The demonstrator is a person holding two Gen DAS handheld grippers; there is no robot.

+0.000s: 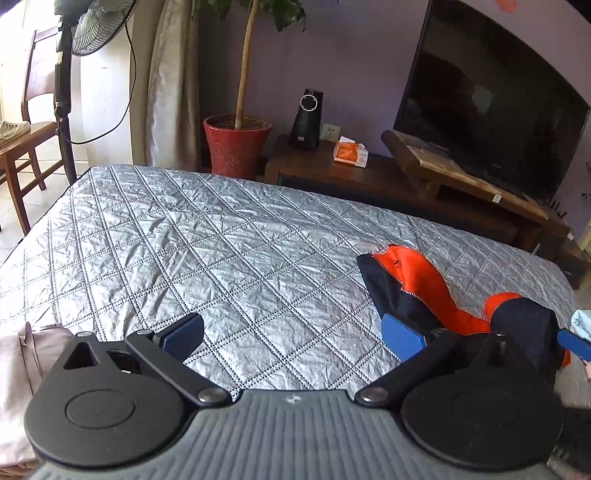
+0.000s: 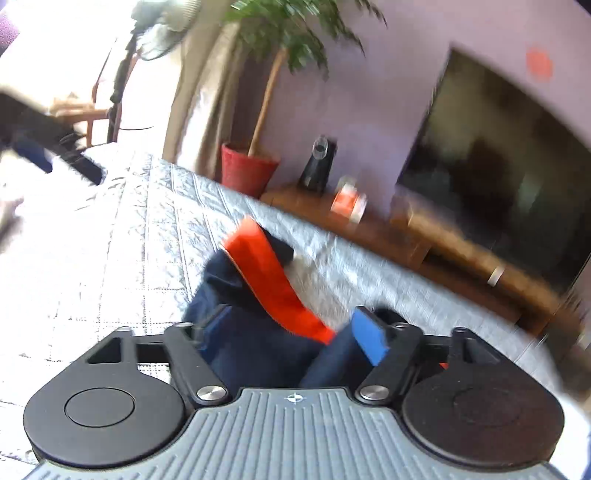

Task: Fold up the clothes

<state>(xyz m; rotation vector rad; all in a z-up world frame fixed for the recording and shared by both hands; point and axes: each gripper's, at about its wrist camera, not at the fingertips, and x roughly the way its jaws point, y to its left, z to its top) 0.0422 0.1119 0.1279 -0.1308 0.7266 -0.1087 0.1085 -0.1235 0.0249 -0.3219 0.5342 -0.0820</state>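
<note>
surface: silver quilted bedspread (image 1: 229,251), pretty crinkly | room: potted tree in a red pot (image 1: 236,147), TV (image 1: 491,110), standing fan (image 1: 92,29) | left gripper (image 1: 291,332) spread wide, nothing in it | right gripper (image 2: 291,332) jaws apart around the navy-orange jacket (image 2: 258,295), grip unclear | jacket bunched on the bedspread's right side

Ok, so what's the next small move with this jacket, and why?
Probably bring the left gripper across to the navy and orange jacket and take its free zipper edge. Its jaws stand open on nothing above the bare quilt, while the jacket sits bunched between the jaws of the right gripper, so it likely needs spreading before any fold.
</note>
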